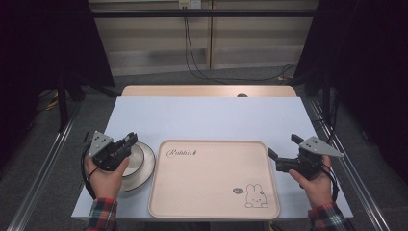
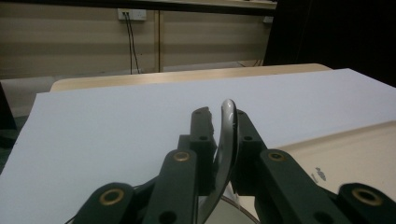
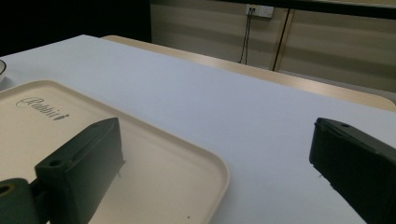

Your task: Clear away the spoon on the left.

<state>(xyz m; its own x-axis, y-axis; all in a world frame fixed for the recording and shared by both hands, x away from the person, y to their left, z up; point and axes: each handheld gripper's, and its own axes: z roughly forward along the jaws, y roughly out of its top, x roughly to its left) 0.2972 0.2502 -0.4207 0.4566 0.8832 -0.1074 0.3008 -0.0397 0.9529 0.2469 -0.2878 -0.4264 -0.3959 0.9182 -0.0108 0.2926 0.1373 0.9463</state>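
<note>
A white plate with a dark rim (image 1: 141, 167) lies on the table just left of the cream tray (image 1: 211, 178). My left gripper (image 1: 130, 140) is over the plate's near-left part, shut on its rim. In the left gripper view the plate rim (image 2: 227, 140) stands up curved between the two black jaws of the left gripper (image 2: 224, 115), which press on it. My right gripper (image 1: 285, 147) hovers at the tray's right edge, open, with nothing between its jaws. In the right gripper view, the right gripper (image 3: 217, 140) has its jaws wide apart over the tray corner (image 3: 196, 163).
The tray (image 2: 355, 144) bears a "Rabbit" print and a rabbit drawing (image 1: 255, 196). A white sheet (image 1: 207, 115) covers the table, with a wooden strip (image 1: 207, 91) at the far edge. Cables (image 1: 192, 62) run across the floor behind. Dark curtains flank both sides.
</note>
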